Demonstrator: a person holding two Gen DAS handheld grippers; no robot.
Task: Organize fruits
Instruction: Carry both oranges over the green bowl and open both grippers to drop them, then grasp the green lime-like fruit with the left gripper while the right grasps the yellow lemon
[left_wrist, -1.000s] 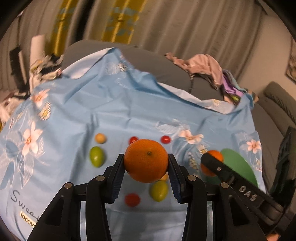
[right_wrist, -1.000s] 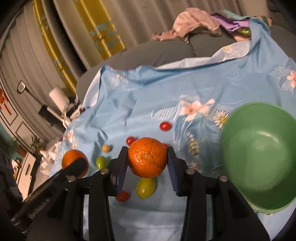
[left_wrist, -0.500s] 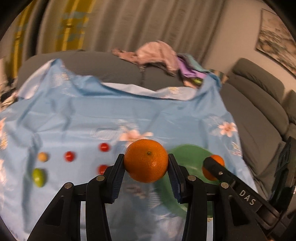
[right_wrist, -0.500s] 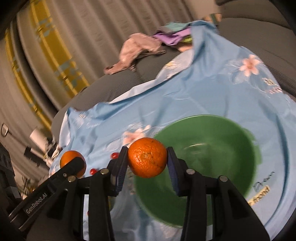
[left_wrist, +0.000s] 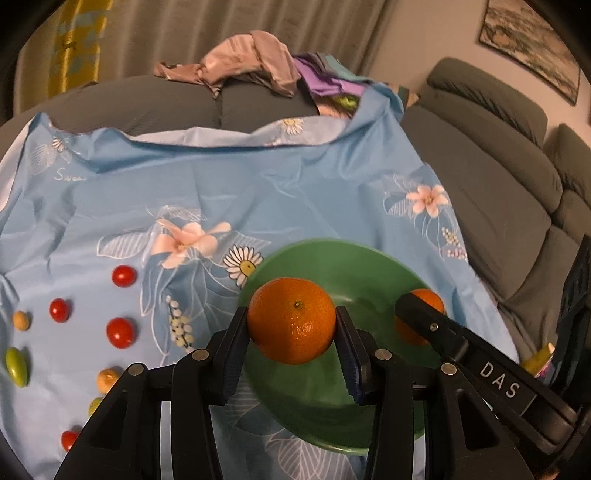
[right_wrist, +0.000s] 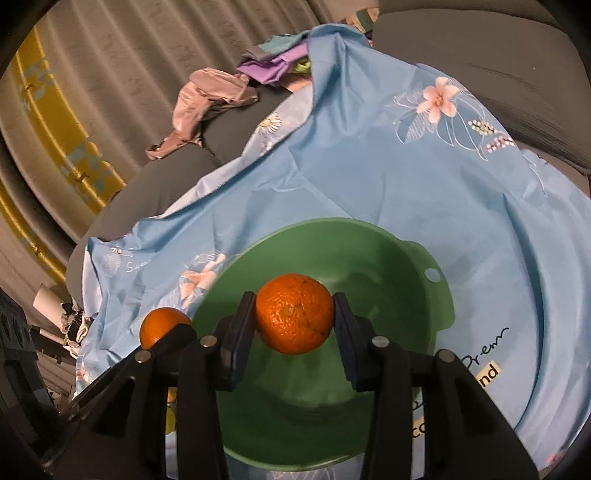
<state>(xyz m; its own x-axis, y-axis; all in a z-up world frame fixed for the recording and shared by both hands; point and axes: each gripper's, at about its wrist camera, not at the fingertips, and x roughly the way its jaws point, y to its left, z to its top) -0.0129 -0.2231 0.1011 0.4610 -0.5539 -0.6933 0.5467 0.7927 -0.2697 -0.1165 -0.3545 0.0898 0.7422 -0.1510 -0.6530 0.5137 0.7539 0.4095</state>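
Orange, round and dimpled, a mandarin (left_wrist: 291, 320) sits clamped between the black finger pads of the left gripper (left_wrist: 291, 325), with its stem dimple facing the camera. A second round orange mandarin (right_wrist: 294, 314) is clamped in the same way between the pads of the right gripper (right_wrist: 294, 317). Both fruits are held in the air above the round green plastic bowl (right_wrist: 402, 266), which rests on the light blue flower-printed cloth (left_wrist: 229, 192). No fruit is visible on the exposed part of the bowl's floor.

In the left wrist view, the right gripper enters from the right with its mandarin over the far side of the bowl. In the right wrist view, the left gripper and its mandarin stand at the bowl's left rim.

Small red cherry tomatoes (left_wrist: 123, 276), small yellow-orange tomatoes (left_wrist: 107, 379) and a green oval tomato (left_wrist: 16, 365) lie on the cloth, well left of the bowl. The cloth covers a grey fabric sofa (left_wrist: 491, 177). Crumpled pink and purple clothes (left_wrist: 255, 59) lie on the sofa's back.
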